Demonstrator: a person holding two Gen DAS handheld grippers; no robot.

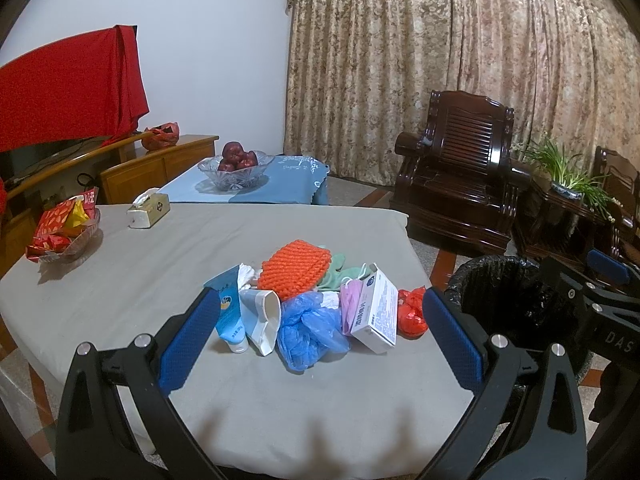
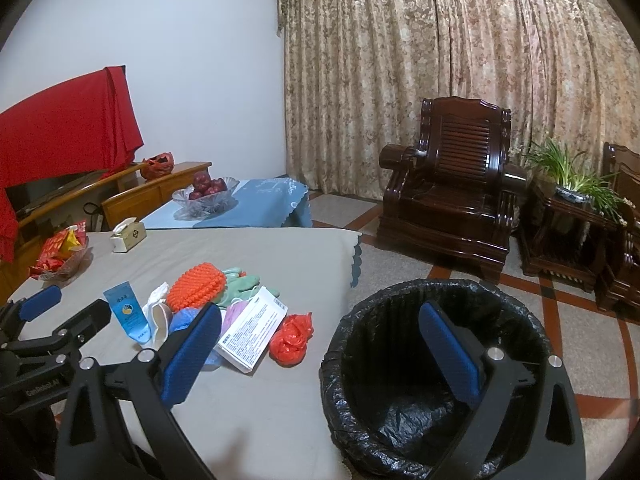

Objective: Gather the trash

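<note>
The left claw [image 1: 320, 332] hangs over the near part of the table [image 1: 120, 280] with its jaws spread wide and nothing between them. Just ahead of it, framed by the two blue pads, lies the trash heap: a blue tube [image 1: 230, 312] beside the left pad, a crushed paper cup [image 1: 266, 312], a crumpled blue bag [image 1: 308, 328], a pink mask [image 1: 351, 308], a white box [image 1: 378, 312], and a red bag [image 1: 412, 310] next to the right pad. Behind these sit an orange knobbly pad [image 1: 296, 274] and a green glove [image 1: 334, 272].

The right claw [image 2: 320, 356] is also wide open and empty. Its view shows what the left one hardly does: the bin [image 2: 400, 320], lined in black, stands on the floor below the right finger, its inside visible down to the bottom. The left-wrist view catches only the bin's rim beyond its right pad. From the right claw, the heap lies ahead and left, partly hidden by its left finger, with the white box and red bag nearest.

Farther ahead and left of both claws are a tissue box [image 1: 149, 210], a snack dish [image 1: 64, 232] and a fruit bowl [image 1: 236, 168]; an armchair [image 2: 452, 200] stands ahead to the right.
</note>
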